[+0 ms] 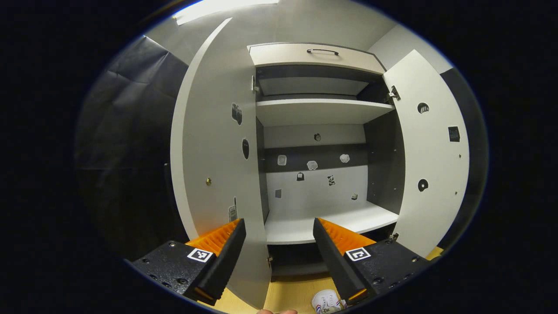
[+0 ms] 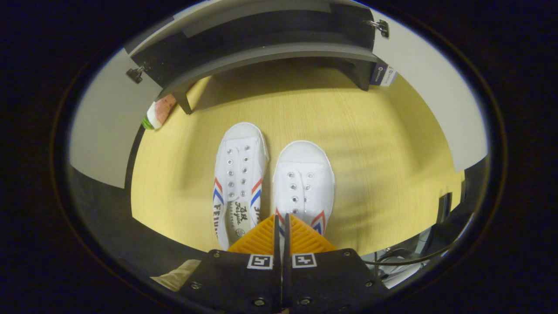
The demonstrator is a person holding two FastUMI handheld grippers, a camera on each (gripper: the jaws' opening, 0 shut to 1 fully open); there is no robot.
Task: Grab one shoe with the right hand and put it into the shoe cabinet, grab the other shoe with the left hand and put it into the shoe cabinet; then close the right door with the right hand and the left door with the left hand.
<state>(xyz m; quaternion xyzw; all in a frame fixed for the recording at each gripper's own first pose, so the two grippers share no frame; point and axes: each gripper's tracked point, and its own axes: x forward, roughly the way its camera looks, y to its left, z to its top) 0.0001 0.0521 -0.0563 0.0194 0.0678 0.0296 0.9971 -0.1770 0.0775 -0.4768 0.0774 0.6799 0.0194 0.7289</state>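
Right gripper (image 2: 282,224) hangs over the pale wooden floor (image 2: 383,174) with its fingers pressed together, nothing between them, just above the heel of the right-hand white canvas shoe (image 2: 304,183); its twin, the left-hand white canvas shoe (image 2: 239,176), lies touching alongside, toes toward the cabinet. Left gripper (image 1: 279,235), fingers spread wide apart, faces the grey shoe cabinet (image 1: 322,113) (both doors swung open), its lower shelf (image 1: 331,220) bare.
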